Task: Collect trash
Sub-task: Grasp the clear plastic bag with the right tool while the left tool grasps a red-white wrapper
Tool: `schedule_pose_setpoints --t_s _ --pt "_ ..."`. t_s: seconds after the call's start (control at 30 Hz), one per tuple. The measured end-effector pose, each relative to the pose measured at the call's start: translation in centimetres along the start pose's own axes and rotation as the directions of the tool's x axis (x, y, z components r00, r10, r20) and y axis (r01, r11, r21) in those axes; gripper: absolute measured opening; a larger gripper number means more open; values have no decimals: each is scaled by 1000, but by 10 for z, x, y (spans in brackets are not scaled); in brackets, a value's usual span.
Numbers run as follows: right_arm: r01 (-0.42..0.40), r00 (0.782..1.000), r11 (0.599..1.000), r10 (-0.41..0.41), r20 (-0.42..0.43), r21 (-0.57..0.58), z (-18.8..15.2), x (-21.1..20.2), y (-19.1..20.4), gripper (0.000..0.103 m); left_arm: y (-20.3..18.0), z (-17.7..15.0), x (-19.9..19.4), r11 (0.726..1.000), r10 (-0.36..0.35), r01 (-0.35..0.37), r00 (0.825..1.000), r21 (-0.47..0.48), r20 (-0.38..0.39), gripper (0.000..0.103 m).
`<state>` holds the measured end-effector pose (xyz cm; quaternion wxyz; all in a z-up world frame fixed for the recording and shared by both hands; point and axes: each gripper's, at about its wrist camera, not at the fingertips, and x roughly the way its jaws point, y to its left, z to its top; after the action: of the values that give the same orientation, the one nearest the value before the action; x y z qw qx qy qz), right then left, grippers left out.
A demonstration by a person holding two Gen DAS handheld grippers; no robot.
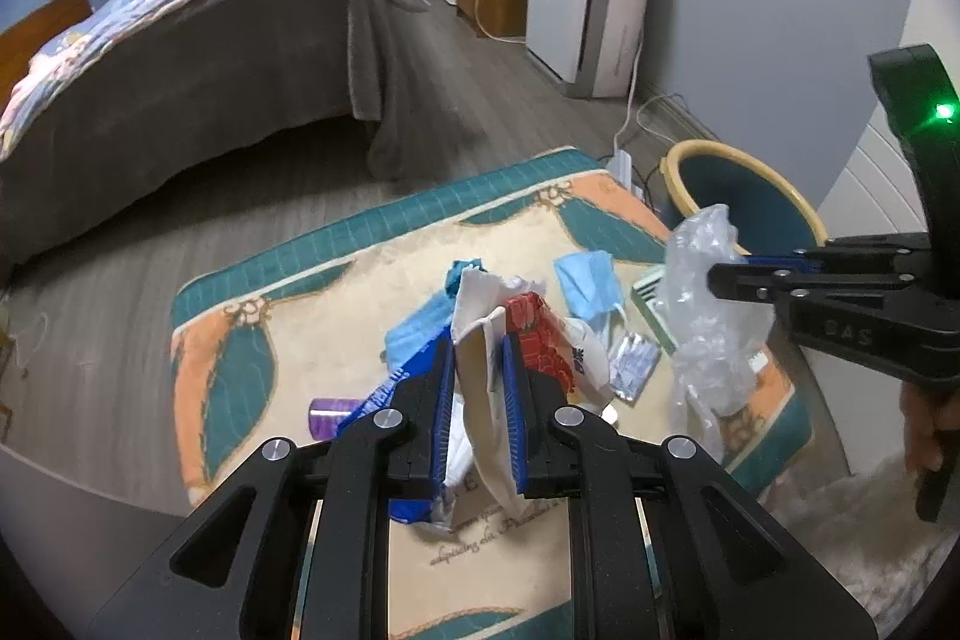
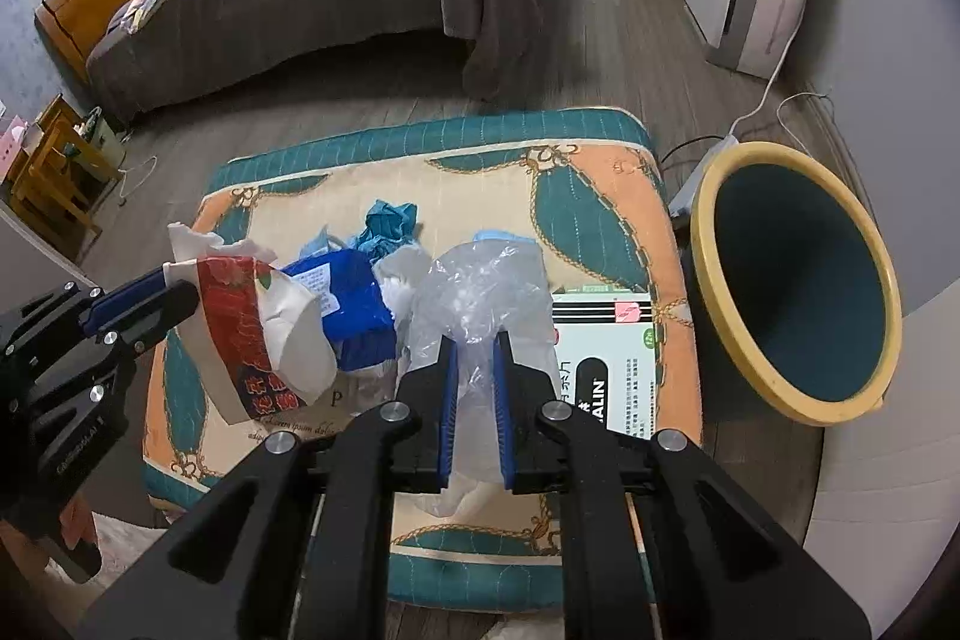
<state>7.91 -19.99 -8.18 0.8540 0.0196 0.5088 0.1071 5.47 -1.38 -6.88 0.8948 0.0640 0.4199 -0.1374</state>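
Now both tools are loaded. The left gripper point(image 1: 477, 370) is closed on a crumpled red-and-white paper bag point(image 2: 258, 322), held up over the patterned cushion point(image 2: 600, 196). The right gripper point(image 2: 474, 370) pinches a clear plastic bag point(image 2: 474, 292), also lifted. More trash remains on the cushion: a blue package point(image 2: 345, 292), a face mask point(image 1: 585, 283), a medicine box point(image 2: 606, 340). I judge the carrying step is in hand; next, each load must reach above the yellow-rimmed bin point(image 2: 798, 280) just beside the cushion, then be released.
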Motion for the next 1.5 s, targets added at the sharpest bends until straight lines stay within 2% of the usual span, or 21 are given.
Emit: schedule_pose_setpoints --t_s 0.13,0.27,0.37,0.43,0.5,0.6,0.67,0.7,0.73,0.8,0.97,1.0,1.03,1.07,1.1,1.13,1.33,1.5 --pt "1 1000 1000 -2 -21 -17 1 6 1 11 10 -1 17 999 48 -48 998 -13 -40 17" --pt "6 999 996 -10 -39 -89 9 5 4 10 25 -4 30 997 57 -61 994 -52 -90 16" --pt "8 999 989 -14 -40 -146 19 0 4 10 28 -5 30 996 61 -66 994 -52 -91 16" --pt "1 999 988 -6 -32 -155 25 -4 1 10 28 -5 28 997 42 -46 996 -54 -80 6" --pt "-6 999 987 1 -33 -160 27 -3 -1 10 25 -5 27 998 40 -44 995 -50 -86 5" --pt "-5 999 986 -1 -37 -166 25 1 -1 10 22 -8 25 997 -21 13 994 -73 -107 5" --pt "4 999 984 -12 -46 -179 21 5 -1 10 15 -14 28 999 -19 13 990 -45 -139 10" --pt "3 998 984 -12 -54 -176 20 8 -1 10 10 -20 34 999 -21 14 983 -38 -180 19" --pt "-4 998 986 -6 -62 -169 19 10 -2 10 8 -24 37 999 -35 27 979 -43 -203 24" --pt "-11 998 986 -1 -68 -165 19 11 -2 10 3 -30 41 999 -44 36 973 -36 -227 40" --pt "-22 998 987 12 -62 -159 19 10 -2 10 -8 -46 58 999 -4 14 950 29 -311 42" --pt "-23 998 987 14 -62 -157 19 10 -2 10 -9 -48 62 999 18 -3 947 47 -321 35" --pt "-24 998 988 15 -61 -154 19 9 -2 10 -10 -49 64 999 27 -10 946 52 -324 22" --pt "-26 998 988 17 -60 -152 19 8 -3 10 -9 -50 64 999 28 -13 946 50 -324 21" --pt "-27 998 988 19 -57 -149 20 7 -3 10 -8 -49 62 999 20 -7 950 41 -312 10" --pt "-27 998 989 20 -53 -148 20 5 -4 10 -8 -46 58 999 7 4 955 38 -296 6" --pt "-33 999 992 33 3 -120 30 -14 -11 10 -19 -36 37 998 -18 32 976 63 -219 3" --pt "-11 998 995 17 54 -103 40 -29 -24 10 -35 -17 13 994 -46 58 991 95 -124 3"
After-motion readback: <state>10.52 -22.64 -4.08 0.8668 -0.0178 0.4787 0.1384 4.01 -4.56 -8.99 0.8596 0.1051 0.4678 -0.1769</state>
